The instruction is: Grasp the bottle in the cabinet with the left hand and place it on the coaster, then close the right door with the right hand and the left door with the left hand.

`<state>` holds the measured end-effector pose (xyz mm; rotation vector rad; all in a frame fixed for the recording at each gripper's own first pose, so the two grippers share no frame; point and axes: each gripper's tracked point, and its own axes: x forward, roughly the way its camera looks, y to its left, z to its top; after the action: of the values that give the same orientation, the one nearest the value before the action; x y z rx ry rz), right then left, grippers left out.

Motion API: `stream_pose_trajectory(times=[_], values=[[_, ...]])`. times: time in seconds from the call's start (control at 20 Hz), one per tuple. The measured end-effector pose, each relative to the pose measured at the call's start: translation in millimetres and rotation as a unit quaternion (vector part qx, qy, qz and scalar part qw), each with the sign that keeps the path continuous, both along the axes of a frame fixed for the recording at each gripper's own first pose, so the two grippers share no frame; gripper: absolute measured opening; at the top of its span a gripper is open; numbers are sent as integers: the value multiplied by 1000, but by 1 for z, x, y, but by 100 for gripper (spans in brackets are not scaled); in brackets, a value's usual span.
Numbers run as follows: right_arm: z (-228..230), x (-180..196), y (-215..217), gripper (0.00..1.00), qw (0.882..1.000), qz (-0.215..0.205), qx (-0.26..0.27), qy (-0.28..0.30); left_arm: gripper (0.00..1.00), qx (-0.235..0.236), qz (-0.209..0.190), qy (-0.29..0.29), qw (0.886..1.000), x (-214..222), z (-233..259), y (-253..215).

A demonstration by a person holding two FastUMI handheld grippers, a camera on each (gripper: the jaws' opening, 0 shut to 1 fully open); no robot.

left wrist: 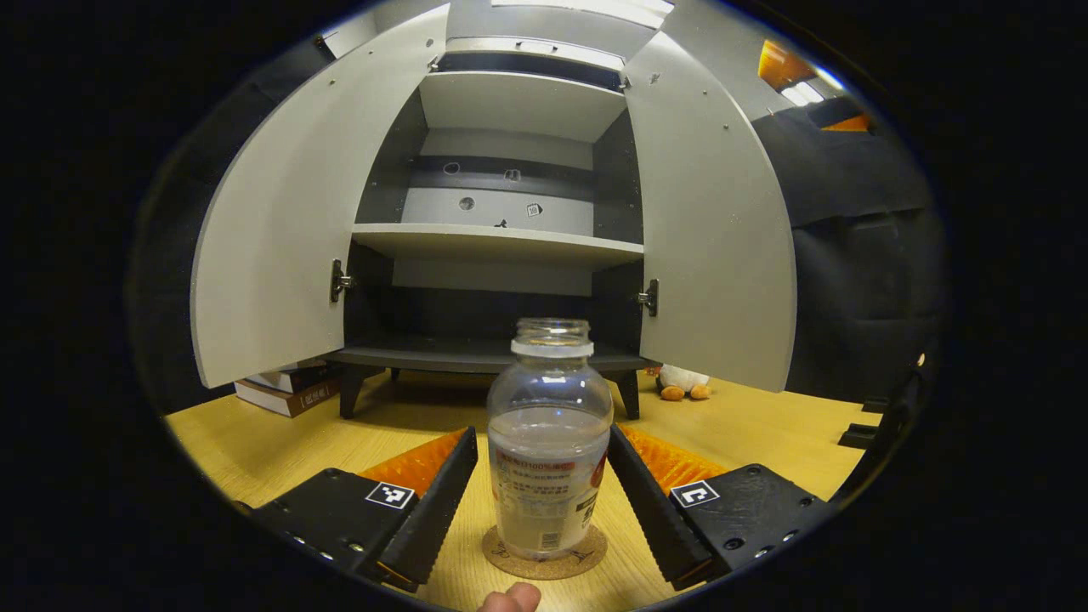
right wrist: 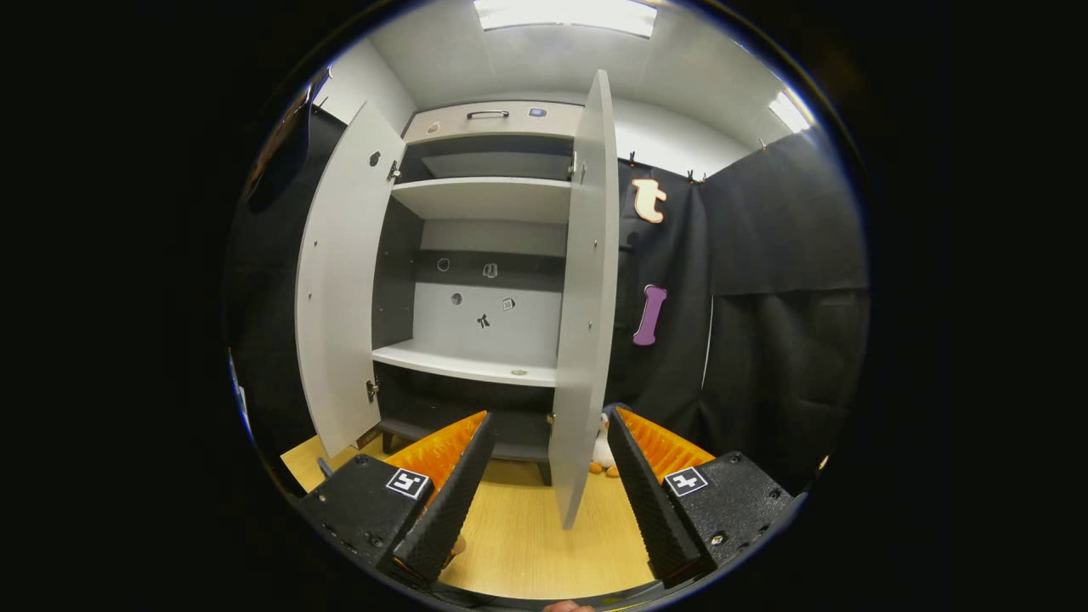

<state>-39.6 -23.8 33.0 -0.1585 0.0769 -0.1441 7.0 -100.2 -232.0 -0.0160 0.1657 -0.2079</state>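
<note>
A clear bottle [left wrist: 549,442] with no cap stands upright on a round cork coaster [left wrist: 545,557] on the wooden table. My left gripper [left wrist: 544,493] is open, one finger on each side of the bottle, neither touching it. Behind stands the grey cabinet [left wrist: 510,242] with its left door [left wrist: 285,212] and right door [left wrist: 710,221] swung wide. In the right gripper view my right gripper [right wrist: 548,484] is open and holds nothing; the right door [right wrist: 586,297] shows edge-on just beyond its fingers, the left door [right wrist: 340,280] farther left.
Stacked books [left wrist: 285,387] lie under the left door. A small plush toy [left wrist: 684,381] sits on the table by the cabinet's right leg, seen too as the plush toy [right wrist: 603,450]. A fingertip [left wrist: 510,599] shows at the bottom edge. Black cloth walls surround the booth.
</note>
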Motion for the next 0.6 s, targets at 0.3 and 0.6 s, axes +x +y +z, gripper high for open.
stream_pose_trajectory(times=[0.3,0.6], values=[[2,4,3,83,998,15,42,-46,94,-11,4,-17,1000,-4,72,20],[63,25,-37,83,989,36,70,-125,93,-17,15,-48,999,13,173,48]])
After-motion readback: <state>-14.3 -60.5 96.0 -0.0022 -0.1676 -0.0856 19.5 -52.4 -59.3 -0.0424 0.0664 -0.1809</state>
